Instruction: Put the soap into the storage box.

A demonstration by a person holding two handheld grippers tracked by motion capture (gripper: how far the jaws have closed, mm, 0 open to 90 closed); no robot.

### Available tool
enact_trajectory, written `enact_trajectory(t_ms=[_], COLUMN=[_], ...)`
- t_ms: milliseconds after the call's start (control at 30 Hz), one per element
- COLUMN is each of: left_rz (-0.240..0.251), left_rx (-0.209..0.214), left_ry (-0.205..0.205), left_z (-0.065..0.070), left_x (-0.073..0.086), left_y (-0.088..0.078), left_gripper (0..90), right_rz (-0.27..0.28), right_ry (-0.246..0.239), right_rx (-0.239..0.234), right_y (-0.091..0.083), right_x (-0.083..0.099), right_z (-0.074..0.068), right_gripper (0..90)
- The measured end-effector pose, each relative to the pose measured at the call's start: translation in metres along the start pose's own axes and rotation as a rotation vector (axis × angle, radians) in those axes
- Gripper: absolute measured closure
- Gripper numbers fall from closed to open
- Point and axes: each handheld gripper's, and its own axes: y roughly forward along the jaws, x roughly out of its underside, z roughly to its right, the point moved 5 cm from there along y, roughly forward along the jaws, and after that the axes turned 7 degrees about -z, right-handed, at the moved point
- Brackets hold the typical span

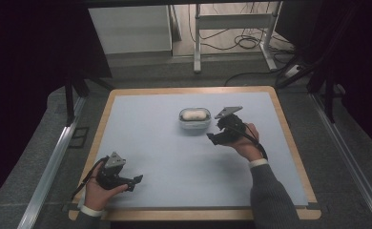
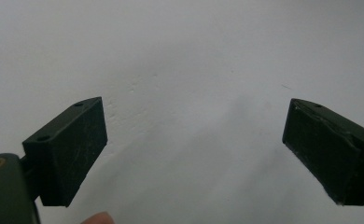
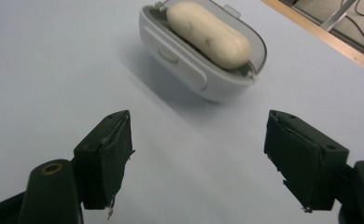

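Black claws (image 1: 211,138), grey plates, grey sleeve (image 1: 270,191), white cuffs.

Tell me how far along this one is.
Done: a pale oval lump already lies in the white box. In hand: the right gripper hangs open beside the box, not touching it; the left gripper rests open near the table edge. Left: no grasp made yet.

container's (image 3: 203,70) far rim cut off by top edge, potato's (image 3: 208,35) underside hidden inside it

I can read no text, label, brand or number anywhere from here. The white container (image 3: 203,56) bears no legible marking, and the counter (image 1: 174,157) surface is plain.
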Motion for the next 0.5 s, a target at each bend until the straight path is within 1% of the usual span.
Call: enact_trajectory(t_ms=[33, 133, 267, 333, 367, 500], left_rz=[0.000, -0.002, -0.007, -0.006, -0.007, -0.009], left_rx=[-0.001, -0.001, 0.000, -0.001, -0.002, -0.003], left_ry=[0.000, 0.000, 0.003, 0.002, 0.002, 0.005], left_z=[0.000, 0.000, 0.000, 0.000, 0.000, 0.000], left_x=[0.000, 0.000, 0.000, 0.000, 0.000, 0.000], left_y=[0.000, 0.000, 0.001, 0.000, 0.001, 0.001], left_gripper=[6.9, 6.9, 6.9, 6.9, 6.9, 6.9], right_rz=[0.003, 0.020, 0.041, 0.040, 0.040, 0.042], right_ry=[0.004, 0.030, 0.064, 0.079, 0.079, 0.107], right_rx=[0.007, 0.004, 0.022, 0.033, 0.033, 0.046], right_y=[-0.003, -0.011, -0.020, -0.026, -0.026, -0.037], right_x=[0.007, 0.022, 0.047, 0.068, 0.068, 0.094], right_z=[0.000, -0.001, -0.001, 0.001, 0.001, 0.004], right_gripper=[22.5, 22.5, 22.5, 22.2, 22.2, 22.0])
